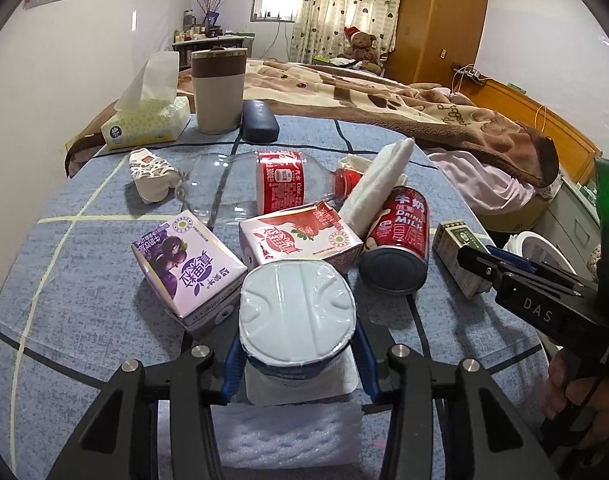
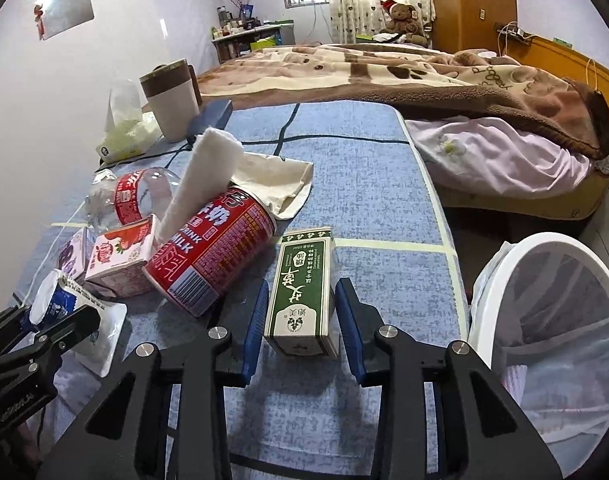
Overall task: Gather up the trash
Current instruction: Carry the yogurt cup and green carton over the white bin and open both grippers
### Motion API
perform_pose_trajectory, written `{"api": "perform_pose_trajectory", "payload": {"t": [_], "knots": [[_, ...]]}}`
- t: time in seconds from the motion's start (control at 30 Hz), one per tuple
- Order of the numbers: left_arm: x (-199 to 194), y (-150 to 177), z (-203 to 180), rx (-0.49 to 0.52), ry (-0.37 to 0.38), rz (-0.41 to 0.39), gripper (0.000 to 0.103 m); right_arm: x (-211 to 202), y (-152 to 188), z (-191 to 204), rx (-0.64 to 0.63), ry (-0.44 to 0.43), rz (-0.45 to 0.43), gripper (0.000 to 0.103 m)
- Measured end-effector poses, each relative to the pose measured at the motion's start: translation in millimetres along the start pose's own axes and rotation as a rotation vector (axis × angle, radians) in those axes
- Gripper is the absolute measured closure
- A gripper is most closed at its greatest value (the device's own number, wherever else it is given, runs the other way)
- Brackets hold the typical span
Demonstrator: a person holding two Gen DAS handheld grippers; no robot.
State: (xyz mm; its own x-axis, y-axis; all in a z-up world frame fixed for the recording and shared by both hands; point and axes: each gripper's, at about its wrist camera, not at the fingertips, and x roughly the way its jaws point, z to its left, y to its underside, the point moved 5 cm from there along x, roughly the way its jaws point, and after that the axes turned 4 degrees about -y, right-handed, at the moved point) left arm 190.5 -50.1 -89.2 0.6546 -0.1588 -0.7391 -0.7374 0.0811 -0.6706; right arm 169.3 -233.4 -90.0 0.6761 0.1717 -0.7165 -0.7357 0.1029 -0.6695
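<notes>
Yogurt cup (image 1: 296, 312), light and crushable, is clenched at its sides by the left gripper (image 1: 298, 364); green tea carton (image 2: 300, 292), at the bin's (image 2: 504, 264) nine o'clock, is bracketed, contact unclear, by the right gripper (image 2: 302, 336).

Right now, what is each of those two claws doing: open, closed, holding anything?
Left gripper: shut on the white yogurt cup.
Right gripper: open around the green carton; gaps show at both pads, so not gripped yet.

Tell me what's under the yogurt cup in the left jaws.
The yogurt cup sits on a flat white wrapper on the blue cloth. Whatever lies beneath the wrapper is covered.
</notes>
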Motion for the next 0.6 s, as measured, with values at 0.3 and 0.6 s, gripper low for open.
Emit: {"api": "perform_pose_trajectory", "payload": {"t": [0.3, 0.6], "knots": [[-13, -4, -6, 0.017, -0.002, -0.024, 0.057, -15, 3, -3, 0.011, -0.024, -0.032, 0.068], [-27, -8, -25, 0.050, 0.014, -0.049, 0.057, -44, 1, -12, 0.034, -0.036, -0.098, 0.068]]}}
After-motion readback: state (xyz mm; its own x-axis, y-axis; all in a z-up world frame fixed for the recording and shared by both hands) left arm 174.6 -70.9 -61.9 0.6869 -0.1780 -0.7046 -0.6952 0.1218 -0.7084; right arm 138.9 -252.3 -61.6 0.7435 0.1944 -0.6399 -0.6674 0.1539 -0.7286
